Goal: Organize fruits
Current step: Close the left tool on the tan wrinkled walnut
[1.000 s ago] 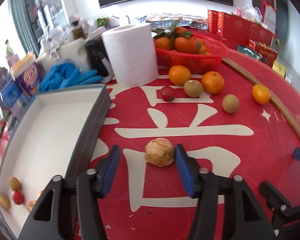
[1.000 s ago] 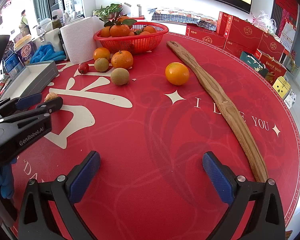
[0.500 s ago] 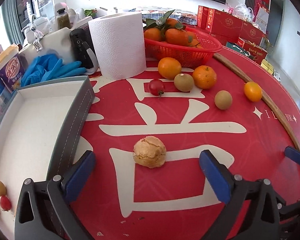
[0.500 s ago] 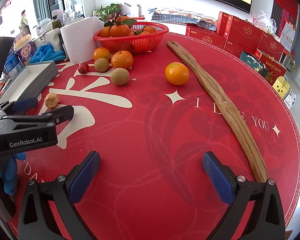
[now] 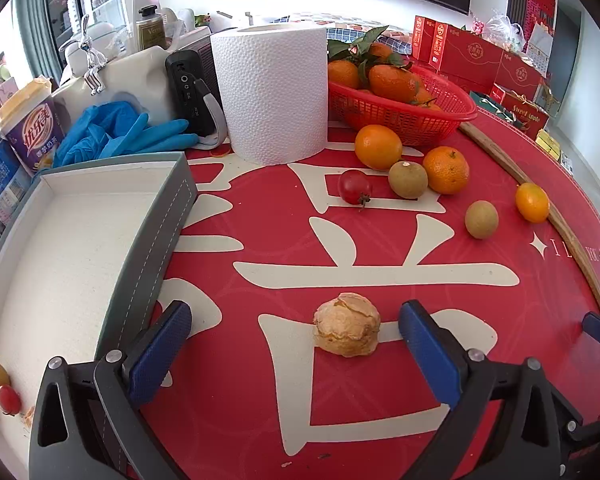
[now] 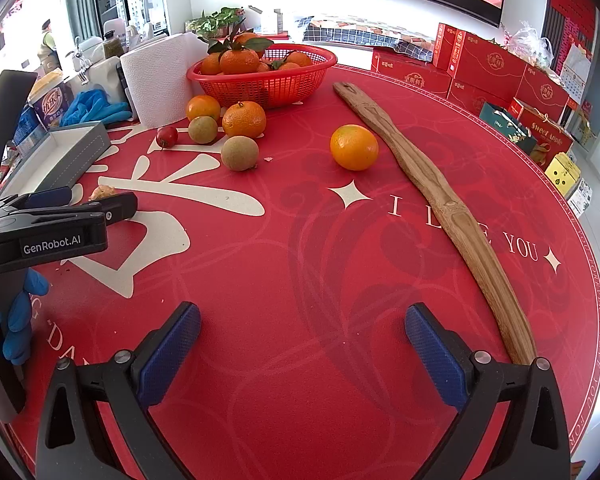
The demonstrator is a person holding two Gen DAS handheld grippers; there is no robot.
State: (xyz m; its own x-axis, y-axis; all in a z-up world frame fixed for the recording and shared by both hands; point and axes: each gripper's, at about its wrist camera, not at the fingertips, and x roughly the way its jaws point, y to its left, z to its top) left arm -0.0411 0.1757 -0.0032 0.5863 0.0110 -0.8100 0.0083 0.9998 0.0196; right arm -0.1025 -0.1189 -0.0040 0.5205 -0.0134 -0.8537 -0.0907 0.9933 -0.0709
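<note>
Left claw (image 5: 296,344), its jaws just opened wide, straddles a crusty tan lump (image 5: 347,330) untouched on the red worktop (image 5: 380,240). Right claw (image 6: 302,340) gapes empty; oranges (image 6: 354,147) at twelve o'clock.

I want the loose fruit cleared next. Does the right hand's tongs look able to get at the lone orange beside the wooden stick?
Probably yes. The right tongs stand open over bare red mat, and nothing lies between them and the orange; the wooden stick runs alongside, apart from it.
</note>
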